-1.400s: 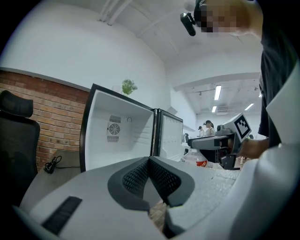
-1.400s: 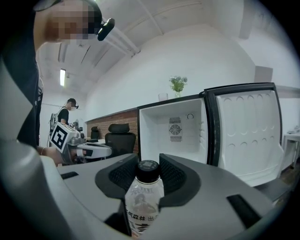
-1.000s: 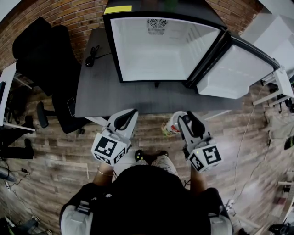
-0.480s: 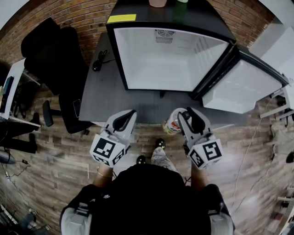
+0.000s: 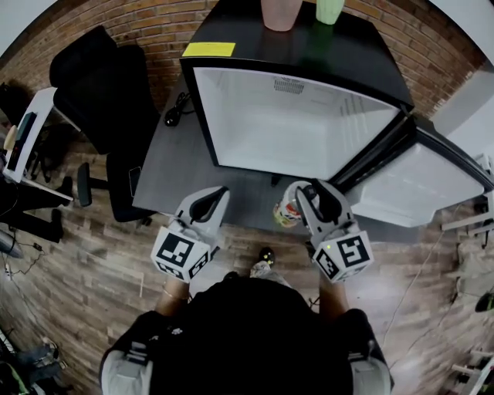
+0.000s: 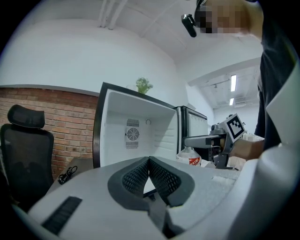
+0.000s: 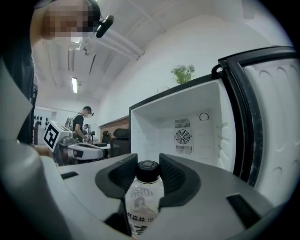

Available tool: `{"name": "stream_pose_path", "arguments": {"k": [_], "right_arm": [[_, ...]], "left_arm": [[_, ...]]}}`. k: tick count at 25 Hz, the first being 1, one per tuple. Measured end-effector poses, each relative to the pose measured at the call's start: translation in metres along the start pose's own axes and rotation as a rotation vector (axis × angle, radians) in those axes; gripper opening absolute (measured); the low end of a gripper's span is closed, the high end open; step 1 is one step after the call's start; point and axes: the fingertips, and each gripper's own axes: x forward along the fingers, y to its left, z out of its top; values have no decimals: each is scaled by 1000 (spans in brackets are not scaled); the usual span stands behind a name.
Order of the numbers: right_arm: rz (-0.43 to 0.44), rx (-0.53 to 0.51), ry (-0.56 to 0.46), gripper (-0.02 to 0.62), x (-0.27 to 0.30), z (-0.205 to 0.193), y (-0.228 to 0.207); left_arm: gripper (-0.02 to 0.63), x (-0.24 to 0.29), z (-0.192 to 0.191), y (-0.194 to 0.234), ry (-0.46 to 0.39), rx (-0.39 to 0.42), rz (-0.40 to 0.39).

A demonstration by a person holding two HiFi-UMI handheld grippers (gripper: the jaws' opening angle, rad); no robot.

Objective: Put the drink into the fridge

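Observation:
My right gripper is shut on the drink, a clear bottle with a black cap and a white and red label; in the right gripper view the bottle stands upright between the pads. The small fridge lies straight ahead with its door swung open to the right and its white inside bare. My left gripper hangs level beside the right one, shut and empty, its pads pressed together. The left gripper view also catches the bottle at the right.
The fridge sits on a dark grey table with a black cable at its left. A pink cup and a green cup stand on the fridge top. A black office chair is at the left, over a wood floor.
Both grippers and the bottle have come closer to the fridge, which now fills more of the head view. The grips have not changed.

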Motion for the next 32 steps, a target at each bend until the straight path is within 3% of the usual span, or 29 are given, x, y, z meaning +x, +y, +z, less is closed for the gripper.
{"name": "stream_pose_path", "arguments": {"k": [17, 32], "right_arm": [[130, -45, 6, 143, 76, 6, -42], [233, -74, -12, 143, 116, 18, -59]], "left_arm": [[-3, 32, -6, 30, 28, -36, 148], [-3, 50, -5, 28, 20, -55, 232]]}}
